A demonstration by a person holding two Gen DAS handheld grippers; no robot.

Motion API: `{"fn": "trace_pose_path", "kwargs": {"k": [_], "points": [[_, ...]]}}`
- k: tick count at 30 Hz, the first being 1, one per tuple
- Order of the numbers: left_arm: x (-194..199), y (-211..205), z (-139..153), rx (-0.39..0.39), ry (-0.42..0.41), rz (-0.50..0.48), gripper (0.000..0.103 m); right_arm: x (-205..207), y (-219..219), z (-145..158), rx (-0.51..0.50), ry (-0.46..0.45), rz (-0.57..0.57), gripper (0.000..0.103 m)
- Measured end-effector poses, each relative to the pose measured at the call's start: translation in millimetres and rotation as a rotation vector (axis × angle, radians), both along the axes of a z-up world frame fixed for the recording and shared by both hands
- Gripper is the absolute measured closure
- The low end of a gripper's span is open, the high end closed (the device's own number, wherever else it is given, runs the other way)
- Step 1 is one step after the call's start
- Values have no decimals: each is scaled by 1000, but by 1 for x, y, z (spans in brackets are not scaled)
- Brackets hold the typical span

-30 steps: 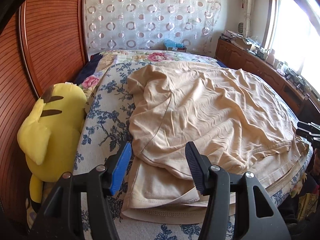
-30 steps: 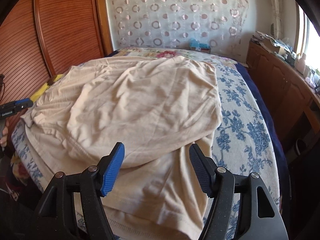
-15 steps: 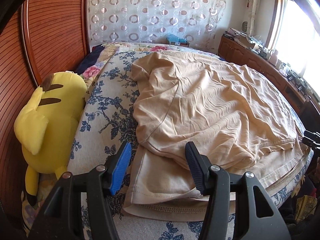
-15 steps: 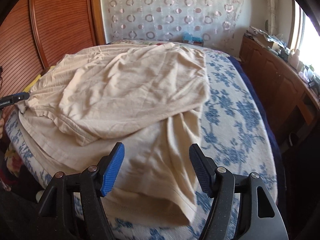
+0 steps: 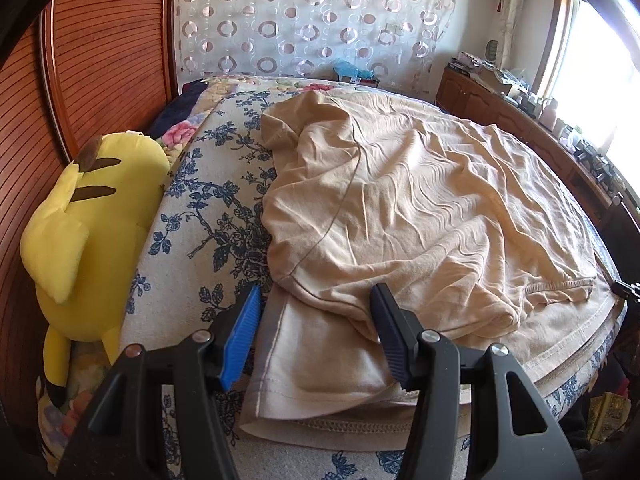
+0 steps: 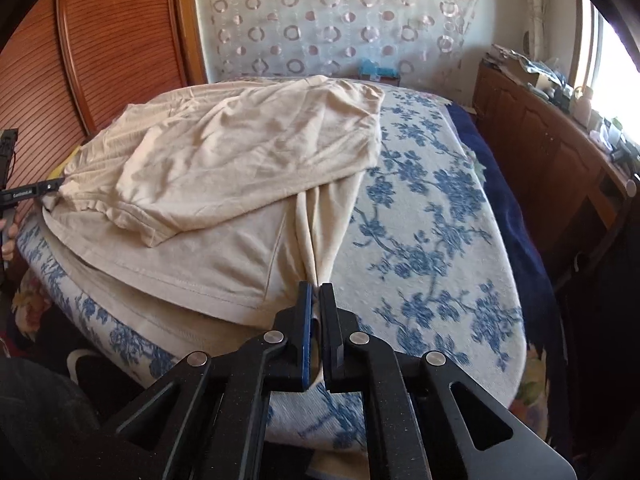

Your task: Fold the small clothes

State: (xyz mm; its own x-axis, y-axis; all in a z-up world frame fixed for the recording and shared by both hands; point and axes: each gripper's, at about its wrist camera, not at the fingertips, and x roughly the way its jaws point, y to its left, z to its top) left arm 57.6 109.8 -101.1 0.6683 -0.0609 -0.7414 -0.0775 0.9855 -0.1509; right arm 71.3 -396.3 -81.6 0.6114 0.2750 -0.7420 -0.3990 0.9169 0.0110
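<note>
The beige shirt (image 6: 248, 152) was gripped at its near corner by the right tongs (image 6: 317, 300); the left tongs (image 5: 316, 320), open, were poised astride its opposite hem.

Both tools I am operating share one build: the left gripper (image 5: 316, 340) has matte black plastic arms with triangular cut-outs and round silver screws at the pivots. One ribbed pad is bright blue, the other dark navy. The right gripper (image 6: 316, 336) shows the same black frame, four silver screws in a row and a blue-edged pad.
</note>
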Motion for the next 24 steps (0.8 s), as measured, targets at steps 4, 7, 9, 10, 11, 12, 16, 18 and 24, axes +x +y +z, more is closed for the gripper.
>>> {"fn": "trace_pose_path", "kwargs": {"k": [4,7,9,10,11,12,16,18,24], "points": [[2,2,0,-23,0,8,48,-1,-5,0,26,-2,-15,102],[4,1,0,-47,-6,-12,65,0,-2,4,22,-20,-26,96],[7,0,1,-52,4,-24,79,1,-1,5,8,-32,-33,87],[9,0,2,-57,3,-29,86,1,0,6,1,-38,-35,86],[11,-1,2,-61,6,-38,94,1,1,6,0,-44,-35,86],[13,-2,3,-62,9,-48,97,1,0,7,5,-47,-35,85],[16,-13,18,-72,-44,-87,101,2,-3,7,24,-54,-41,85],[17,-25,35,-80,-89,-119,101,2,-6,6,26,-54,-47,85],[37,-88,91,-100,-209,-268,102,1,-18,10,51,-67,-66,85]]}}
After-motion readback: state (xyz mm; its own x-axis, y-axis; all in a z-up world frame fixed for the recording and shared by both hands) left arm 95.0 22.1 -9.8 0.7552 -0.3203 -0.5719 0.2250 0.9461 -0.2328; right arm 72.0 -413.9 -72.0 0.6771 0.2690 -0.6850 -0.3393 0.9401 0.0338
